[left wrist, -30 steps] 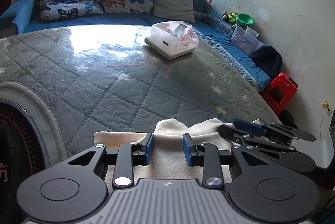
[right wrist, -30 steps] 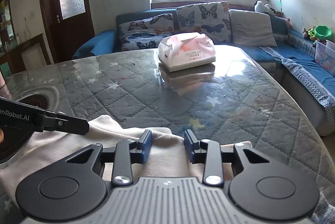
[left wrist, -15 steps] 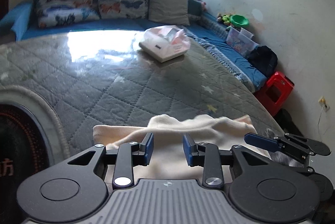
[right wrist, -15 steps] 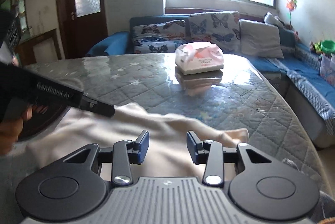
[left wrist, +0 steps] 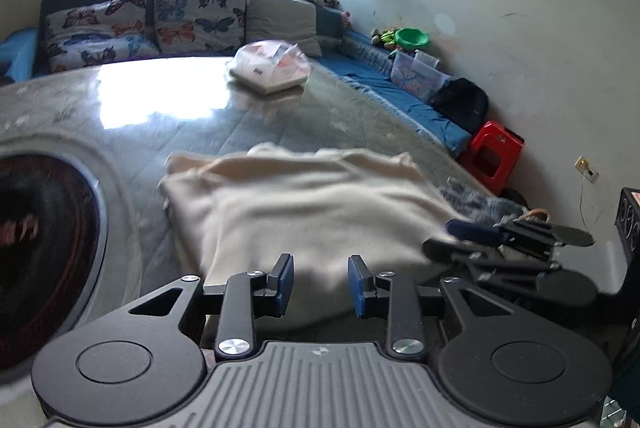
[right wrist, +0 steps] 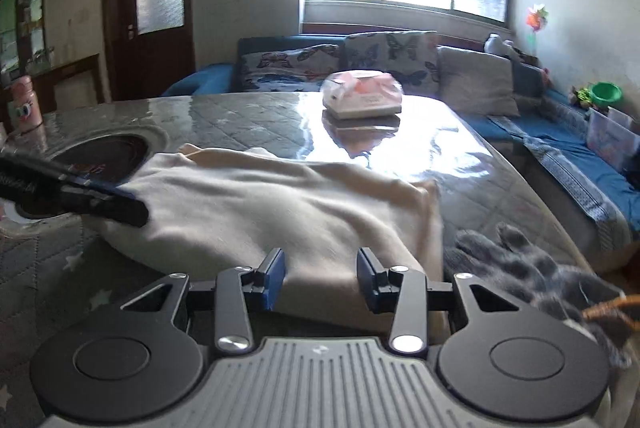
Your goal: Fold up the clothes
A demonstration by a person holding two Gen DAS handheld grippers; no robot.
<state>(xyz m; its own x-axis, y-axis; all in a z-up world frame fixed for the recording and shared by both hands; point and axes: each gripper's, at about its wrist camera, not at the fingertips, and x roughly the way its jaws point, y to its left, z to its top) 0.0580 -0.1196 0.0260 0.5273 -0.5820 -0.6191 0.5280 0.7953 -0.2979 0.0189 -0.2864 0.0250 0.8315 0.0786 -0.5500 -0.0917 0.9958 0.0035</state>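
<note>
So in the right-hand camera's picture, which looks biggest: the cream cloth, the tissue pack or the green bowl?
1. cream cloth, though it lies nearest the camera.
2. tissue pack.
3. green bowl, farthest off, so its true size is unsure.

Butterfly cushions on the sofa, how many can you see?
2. One butterfly cushion lies low at the sofa's left end; the other butterfly cushion stands upright beside it, next to a plain grey cushion. None appear hidden.
</note>
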